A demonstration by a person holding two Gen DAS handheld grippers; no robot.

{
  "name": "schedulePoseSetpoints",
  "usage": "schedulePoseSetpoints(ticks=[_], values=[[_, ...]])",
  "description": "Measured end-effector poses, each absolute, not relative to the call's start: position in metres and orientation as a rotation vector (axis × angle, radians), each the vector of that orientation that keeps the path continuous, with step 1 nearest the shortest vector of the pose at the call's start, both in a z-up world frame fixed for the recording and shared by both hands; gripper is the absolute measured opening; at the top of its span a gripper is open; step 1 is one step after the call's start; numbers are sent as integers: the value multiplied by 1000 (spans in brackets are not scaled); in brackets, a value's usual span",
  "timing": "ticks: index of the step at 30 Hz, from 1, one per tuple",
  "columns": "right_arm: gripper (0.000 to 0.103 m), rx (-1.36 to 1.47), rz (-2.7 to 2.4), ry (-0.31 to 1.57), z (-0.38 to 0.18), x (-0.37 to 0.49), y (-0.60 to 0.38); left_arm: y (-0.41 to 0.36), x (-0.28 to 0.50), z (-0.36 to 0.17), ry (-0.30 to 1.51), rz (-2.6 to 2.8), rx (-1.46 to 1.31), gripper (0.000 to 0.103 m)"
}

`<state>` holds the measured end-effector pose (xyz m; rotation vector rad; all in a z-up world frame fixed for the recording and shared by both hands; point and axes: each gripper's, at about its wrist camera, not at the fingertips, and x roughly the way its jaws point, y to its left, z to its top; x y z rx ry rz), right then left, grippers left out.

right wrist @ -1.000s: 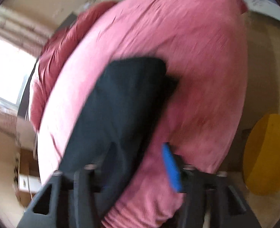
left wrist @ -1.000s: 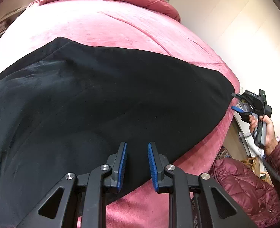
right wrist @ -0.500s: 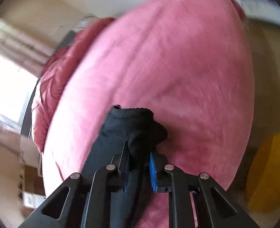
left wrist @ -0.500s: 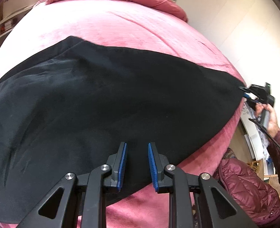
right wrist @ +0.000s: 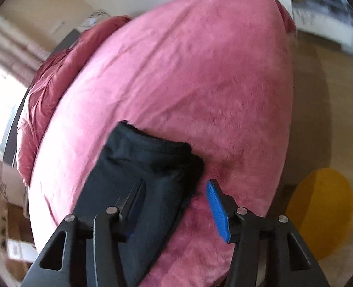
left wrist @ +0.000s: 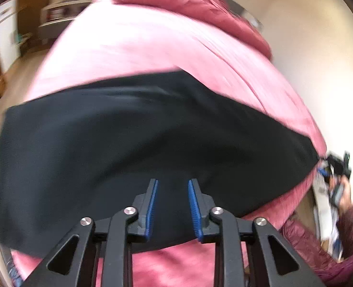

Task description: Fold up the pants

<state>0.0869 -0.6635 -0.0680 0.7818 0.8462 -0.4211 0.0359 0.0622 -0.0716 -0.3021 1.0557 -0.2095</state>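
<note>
Both claws stand open above the black pants [left wrist: 133, 143], which lie spread flat on the pink bed [left wrist: 138, 47]. Left claw [left wrist: 172, 209] hangs over the near edge of the cloth, its blue pads slightly parted after widening a touch, gripping nothing. Right claw [right wrist: 176, 205] has just spread its jaws about halfway; the pants' narrow end [right wrist: 150, 153] sits between them toward twelve o'clock, loose, the pads not pressing it. At three o'clock in the left view, a hand [left wrist: 344, 191] carries that right claw.

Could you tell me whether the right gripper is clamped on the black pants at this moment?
No, the right gripper stands open, its blue pad off the pants.
</note>
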Motion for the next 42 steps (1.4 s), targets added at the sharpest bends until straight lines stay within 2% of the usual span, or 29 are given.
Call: schedulePoseSetpoints(ticks=[4, 8, 12, 18, 25, 26, 27, 28, 29, 30, 35, 39, 41, 42], values=[[54, 560, -225, 910, -37, 96, -597, 125, 12, -56, 1037, -61, -373, 31], [54, 251, 142, 1010, -26, 102, -464, 176, -19, -50, 1021, 126, -456, 31], [49, -98, 552, 1056, -37, 84, -299, 223, -54, -57, 1013, 259, -624, 32], [46, -429, 890, 1046, -67, 29, -148, 257, -79, -71, 999, 342, -792, 32], [46, -575, 907, 1069, -103, 11, -111, 252, -68, -98, 1057, 294, -844, 33], [40, -574, 903, 1070, -104, 11, -110, 250, -65, -100, 1060, 282, -841, 33], [28, -584, 886, 1062, -104, 13, -111, 250, -63, -101, 1059, 267, -835, 31], [23, -577, 879, 1060, -105, 15, -111, 245, -59, -101, 1055, 251, -815, 31], [16, -546, 884, 1066, -104, 19, -114, 241, -57, -101, 1050, 256, -781, 26], [9, -530, 882, 1065, -101, 22, -121, 238, -54, -100, 1050, 256, -750, 11], [7, -472, 918, 1058, -88, 29, -141, 239, -61, -91, 1022, 266, -695, 7], [8, -442, 938, 1083, -95, 28, -150, 239, -58, -106, 1089, 292, -667, 7], [10, -440, 934, 1107, -110, 26, -148, 237, -55, -113, 1122, 315, -654, 12], [12, -435, 936, 1114, -114, 26, -148, 237, -55, -114, 1127, 330, -652, 20]])
